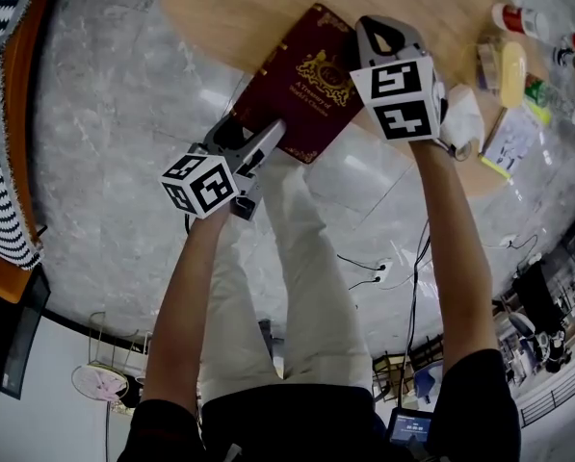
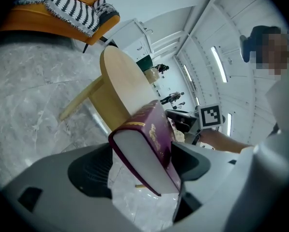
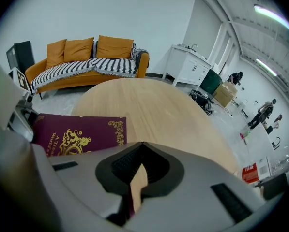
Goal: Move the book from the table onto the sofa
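A thick maroon book (image 1: 301, 85) with gold print lies on the round wooden table (image 1: 220, 8), its near end jutting past the rim. My left gripper (image 1: 258, 142) is at that overhanging corner. In the left gripper view the book (image 2: 154, 134) stands between the wide jaws of the left gripper (image 2: 139, 170): the left pad (image 2: 86, 173) is apart from the page edge and the right pad sits beside the cover. My right gripper (image 1: 383, 32) rests at the book's right edge. In its own view the right gripper (image 3: 142, 146) is shut, beside the book (image 3: 76, 132).
The orange sofa (image 3: 86, 64) with a striped throw stands beyond the table (image 3: 159, 110), across grey marble floor; its edge (image 1: 8, 114) shows far left in the head view. Bottles and a yellow item (image 1: 513, 70) crowd the table's right side. Cables (image 1: 364, 268) lie on the floor.
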### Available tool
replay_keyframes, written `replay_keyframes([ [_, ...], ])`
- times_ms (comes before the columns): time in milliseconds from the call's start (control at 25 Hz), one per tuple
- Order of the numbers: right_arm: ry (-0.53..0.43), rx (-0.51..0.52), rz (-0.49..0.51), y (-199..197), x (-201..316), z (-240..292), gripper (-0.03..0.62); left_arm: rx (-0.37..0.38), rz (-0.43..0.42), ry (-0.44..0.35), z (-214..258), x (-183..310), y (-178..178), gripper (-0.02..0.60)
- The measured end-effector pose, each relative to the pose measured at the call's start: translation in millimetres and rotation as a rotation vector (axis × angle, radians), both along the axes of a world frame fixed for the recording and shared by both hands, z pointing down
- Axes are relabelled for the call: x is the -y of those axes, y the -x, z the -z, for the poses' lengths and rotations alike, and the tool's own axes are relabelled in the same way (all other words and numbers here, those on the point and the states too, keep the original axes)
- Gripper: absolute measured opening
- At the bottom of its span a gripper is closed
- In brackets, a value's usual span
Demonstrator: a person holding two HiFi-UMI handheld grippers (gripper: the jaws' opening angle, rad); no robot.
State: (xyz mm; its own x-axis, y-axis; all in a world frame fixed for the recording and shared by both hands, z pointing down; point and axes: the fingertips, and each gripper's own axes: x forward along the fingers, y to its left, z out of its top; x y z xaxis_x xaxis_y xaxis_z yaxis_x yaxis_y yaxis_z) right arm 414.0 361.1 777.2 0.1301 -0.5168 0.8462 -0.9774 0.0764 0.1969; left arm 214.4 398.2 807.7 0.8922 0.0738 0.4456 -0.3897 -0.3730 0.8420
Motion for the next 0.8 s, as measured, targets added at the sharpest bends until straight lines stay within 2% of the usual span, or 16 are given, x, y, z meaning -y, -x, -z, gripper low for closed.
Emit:
replay_keyframes([
  [400, -0.033, 0.031, -0.036, 2.5, 1.1, -0.6, 0.006, -0.026, 0.015, 0.015, -1.4, 2.3, -5.0, 0.374],
  [800, -0.040, 0.038, -0.036, 1.6, 1.8, -2.0, 0.006, -0.020, -0.026, 0.048, -3.0, 1.8, -4.0, 0.373],
])
